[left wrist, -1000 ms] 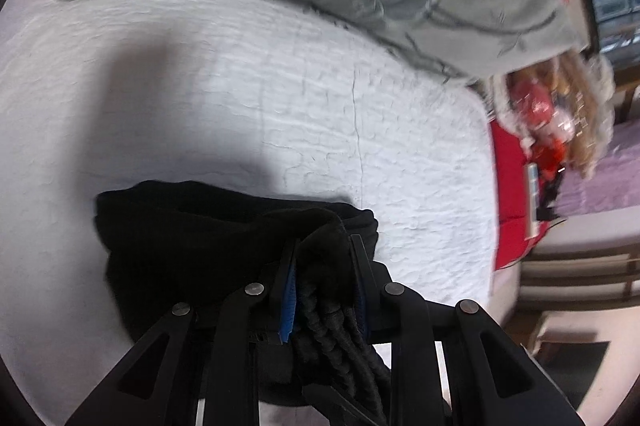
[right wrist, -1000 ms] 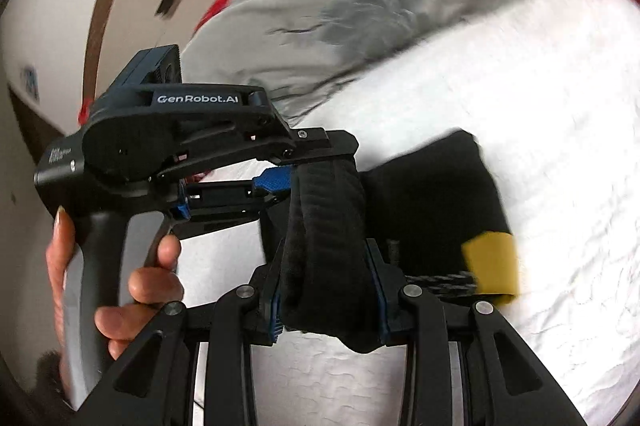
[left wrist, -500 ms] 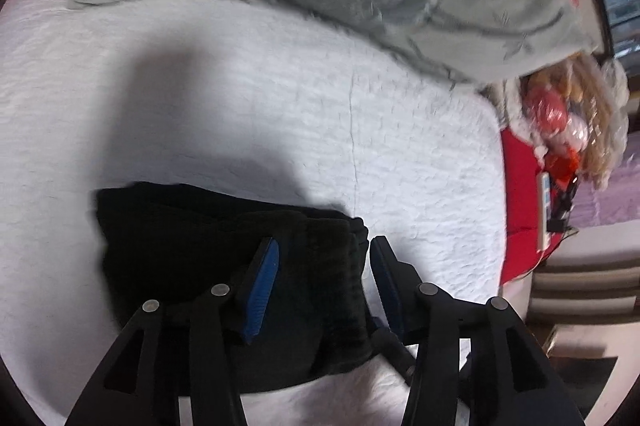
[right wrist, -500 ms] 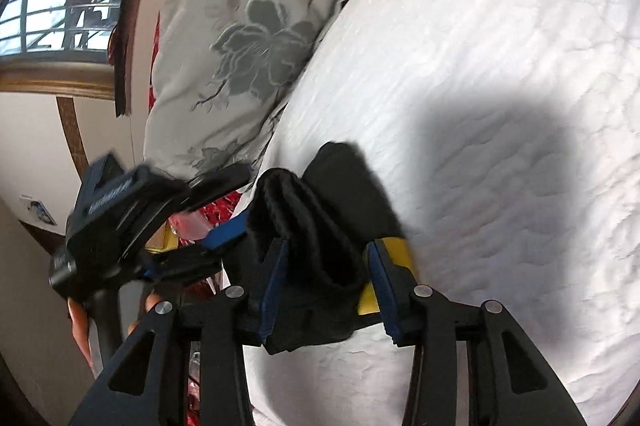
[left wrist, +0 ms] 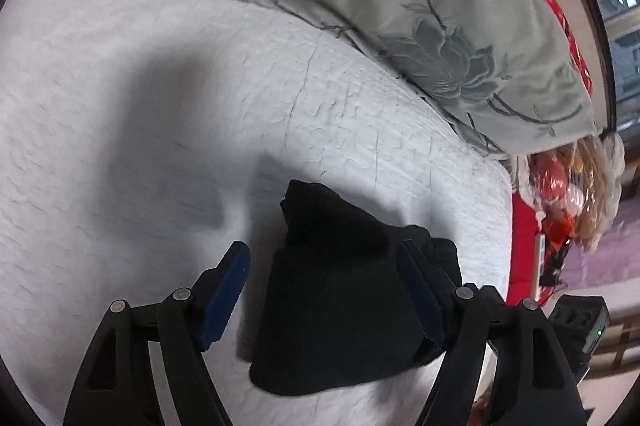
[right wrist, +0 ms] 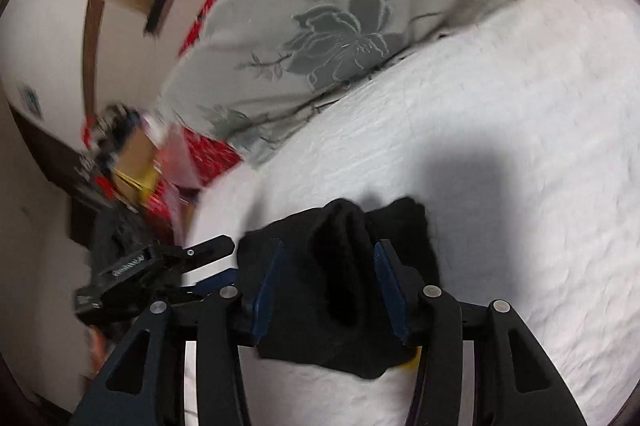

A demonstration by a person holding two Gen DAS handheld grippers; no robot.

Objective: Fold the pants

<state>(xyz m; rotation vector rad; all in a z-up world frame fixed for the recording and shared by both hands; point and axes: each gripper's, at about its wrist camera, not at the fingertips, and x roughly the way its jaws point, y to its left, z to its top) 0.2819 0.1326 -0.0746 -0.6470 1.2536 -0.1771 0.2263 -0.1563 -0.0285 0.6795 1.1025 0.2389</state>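
the black pants (left wrist: 340,306) lie folded into a thick, compact bundle on the white quilted bed cover (left wrist: 160,106), near the bed's edge. the fabric is dark and matte, so its seams barely show. from the left wrist view the bundle has a peaked corner pointing up the bed and a broad, rounded lower edge. from the right wrist view a raised fold runs up the middle of the pants (right wrist: 344,266), and a scrap of yellow peeks out under the lower right edge. a grey floral pillow (left wrist: 400,6) lies beyond, on the far part of the bed.

the left claw (left wrist: 324,290) stands wide and its jaws are opening; the bundle sits between the blue pads (left wrist: 224,290), with white cover showing between the left pad and the cloth, while the right pad looks just beside or brushing the fabric. it grips nothing.

the right claw (right wrist: 328,290) is about half spread, jaws opening, with the raised fold between the pads; a gap shows on each side of that fold, though the pads overlap the cloth beneath. the left claw (right wrist: 208,254) appears at that view's left, blurred.
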